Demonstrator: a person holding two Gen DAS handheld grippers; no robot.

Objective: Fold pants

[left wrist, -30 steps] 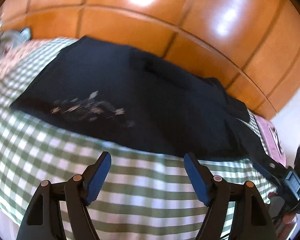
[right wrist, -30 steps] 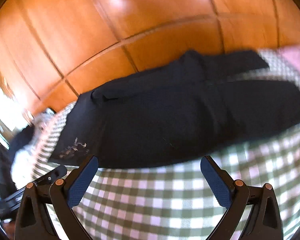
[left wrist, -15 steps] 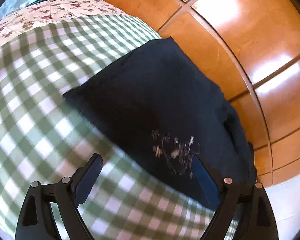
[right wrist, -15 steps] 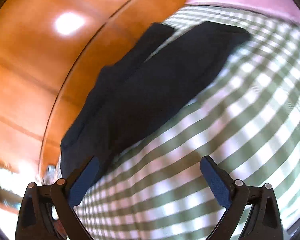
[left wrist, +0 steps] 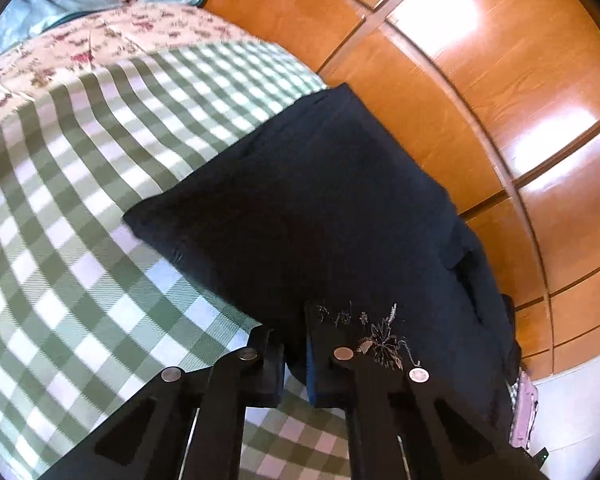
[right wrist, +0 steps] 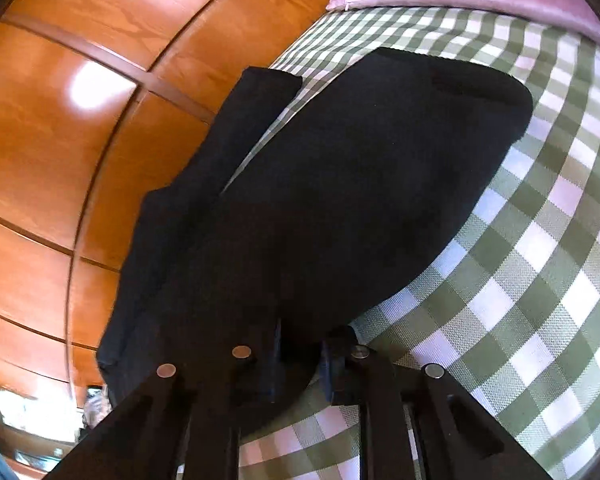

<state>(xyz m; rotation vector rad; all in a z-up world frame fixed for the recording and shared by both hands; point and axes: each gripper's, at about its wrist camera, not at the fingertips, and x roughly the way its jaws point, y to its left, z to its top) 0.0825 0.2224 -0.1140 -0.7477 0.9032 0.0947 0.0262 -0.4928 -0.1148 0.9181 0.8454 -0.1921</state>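
Now one pair of dark pants (left wrist: 320,208) on one checked cover (left wrist: 80,240), left gripper (left wrist: 296,360) and right gripper (right wrist: 300,356) each pinching its near edge.

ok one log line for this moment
step: grasp | left: shut on pants | right: shut on pants | pants: flat on bed

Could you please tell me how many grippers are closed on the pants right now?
2. The left gripper pinches the pants edge near the embroidered flowers; the right gripper pinches their near edge over the checked cloth.
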